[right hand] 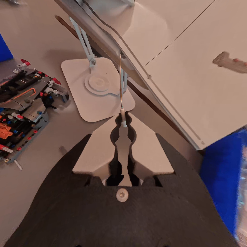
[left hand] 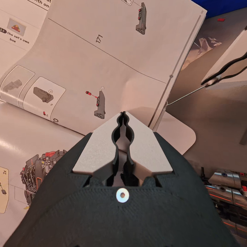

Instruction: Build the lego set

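Observation:
The open instruction booklet (left hand: pixel 106 60) rests on a white book stand (right hand: pixel 96 90). My left gripper (left hand: pixel 123 113) is shut in front of the booklet's lower page, and I see nothing between its tips. My right gripper (right hand: pixel 123 117) is shut on the white-capped end (right hand: pixel 123 119) of the stand's thin metal page-holder wire (right hand: pixel 121 80). The left wrist view shows this too, with the right gripper (left hand: pixel 212 81) at the right holding the wire's (left hand: pixel 187 94) end. The partly built dark lego model (right hand: pixel 26 100) lies at the left of the right wrist view.
The stand's base plate (left hand: pixel 184 136) lies just right of my left fingers. Part of the lego model (left hand: pixel 227 189) shows at the lower right of the left wrist view. A second sheet with pictures (left hand: pixel 20 160) lies under the booklet. A blue bin (right hand: pixel 220 173) stands at the right. Spacing between my two grippers at the tips: around 12 cm. Between my right fingertips and the partly built dark lego model (right hand: pixel 26 100) there is roughly 20 cm. The left camera catches it too, in the left wrist view (left hand: pixel 221 191).

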The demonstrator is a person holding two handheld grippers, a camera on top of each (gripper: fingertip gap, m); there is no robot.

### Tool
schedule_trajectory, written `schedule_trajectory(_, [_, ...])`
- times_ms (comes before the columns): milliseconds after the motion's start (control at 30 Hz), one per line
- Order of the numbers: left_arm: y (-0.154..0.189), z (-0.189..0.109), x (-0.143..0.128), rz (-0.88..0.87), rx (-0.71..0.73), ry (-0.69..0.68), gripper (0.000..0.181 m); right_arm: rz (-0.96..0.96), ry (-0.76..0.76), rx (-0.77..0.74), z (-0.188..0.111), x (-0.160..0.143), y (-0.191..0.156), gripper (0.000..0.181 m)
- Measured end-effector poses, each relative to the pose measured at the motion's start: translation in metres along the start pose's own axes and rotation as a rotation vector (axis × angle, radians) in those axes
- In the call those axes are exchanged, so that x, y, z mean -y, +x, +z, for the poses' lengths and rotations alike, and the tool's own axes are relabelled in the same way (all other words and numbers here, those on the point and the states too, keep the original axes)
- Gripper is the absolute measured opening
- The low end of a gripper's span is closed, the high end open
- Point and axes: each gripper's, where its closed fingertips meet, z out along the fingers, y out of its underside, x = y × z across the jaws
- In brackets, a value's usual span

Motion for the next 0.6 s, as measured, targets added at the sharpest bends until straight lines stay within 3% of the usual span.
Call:
schedule_trajectory(200, [-0.003,0.003,-0.001,-0.013,0.044,0.01,0.0,-0.194,-0.086,-0.17,-0.021,0.02,0.025,0.004])
schedule_trajectory(467, [-0.002,0.002,-0.001,-0.043,0.034,0.028,0.0,-0.532,-0.141,-0.305,-0.015,0.057,0.069,0.008])
schedule_trajectory(533, [-0.002,0.002,-0.001,-0.05,0.041,0.031,0.0,-0.487,-0.068,-0.343,-0.004,0.075,0.088,0.005])
schedule_trajectory(600, [-0.001,0.001,-0.001,-0.057,0.036,0.034,0.0,-0.402,-0.062,-0.366,-0.007,0.086,0.108,0.016])
